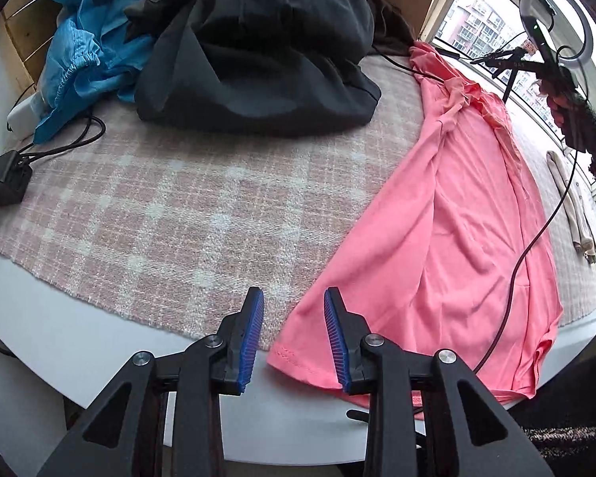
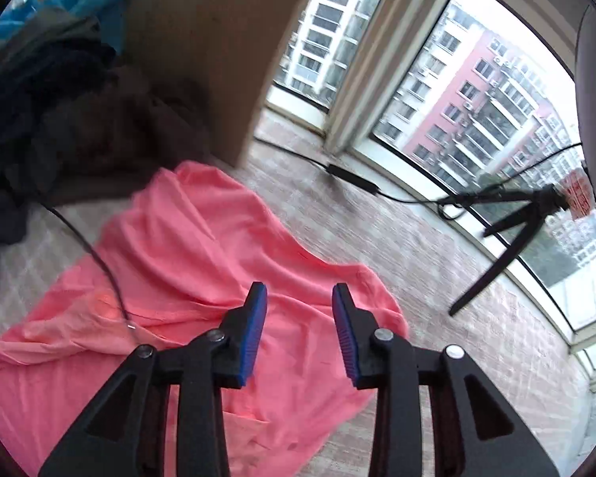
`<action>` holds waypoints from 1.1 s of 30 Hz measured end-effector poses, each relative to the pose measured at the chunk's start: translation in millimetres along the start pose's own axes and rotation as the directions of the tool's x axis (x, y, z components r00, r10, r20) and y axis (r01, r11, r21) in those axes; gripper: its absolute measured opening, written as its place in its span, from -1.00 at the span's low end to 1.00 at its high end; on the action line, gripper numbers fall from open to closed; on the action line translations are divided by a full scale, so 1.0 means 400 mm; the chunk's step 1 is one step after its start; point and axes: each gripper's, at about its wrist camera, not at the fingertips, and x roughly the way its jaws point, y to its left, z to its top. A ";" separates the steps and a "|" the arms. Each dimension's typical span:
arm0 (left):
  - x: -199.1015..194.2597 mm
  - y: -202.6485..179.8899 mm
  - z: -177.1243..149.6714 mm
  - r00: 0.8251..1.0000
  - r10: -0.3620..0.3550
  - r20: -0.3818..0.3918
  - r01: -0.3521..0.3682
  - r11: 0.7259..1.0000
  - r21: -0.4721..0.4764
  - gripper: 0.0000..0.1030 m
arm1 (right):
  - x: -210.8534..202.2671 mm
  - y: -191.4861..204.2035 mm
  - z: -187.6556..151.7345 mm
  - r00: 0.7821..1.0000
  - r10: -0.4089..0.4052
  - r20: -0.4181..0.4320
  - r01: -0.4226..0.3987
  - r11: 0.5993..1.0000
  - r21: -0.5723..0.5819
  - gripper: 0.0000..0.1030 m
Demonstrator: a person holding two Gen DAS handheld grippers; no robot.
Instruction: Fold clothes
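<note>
Blue clothing (image 1: 75,59) and a dark heap (image 1: 258,51) crowd the far left. The left gripper (image 1: 294,338) hangs released at the hem corner of the pink shirt (image 1: 457,218), spread along the right of the checked surface (image 1: 139,206). It looks light, limp, slippery; corners suit best. A cable (image 1: 536,238) trails across it. The right gripper (image 2: 300,330) hangs released above the shirt.

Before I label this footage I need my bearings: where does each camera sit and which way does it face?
Left wrist: behind the open left gripper, angled down at the pink garment's hem, plaid cloth, dark and blue clothes; a gloved hand shows far right.
Right wrist: behind the open right gripper, above the garment's other end, facing the window; only fingers show.
Shared: pink garment, plaid cloth, tripod, window.
</note>
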 end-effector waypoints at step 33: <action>-0.067 -0.018 -0.063 0.998 0.039 0.053 -0.037 0.999 -0.039 -0.32 | -0.201 0.458 0.189 0.786 0.604 -0.127 -0.601 0.703 -0.381 0.15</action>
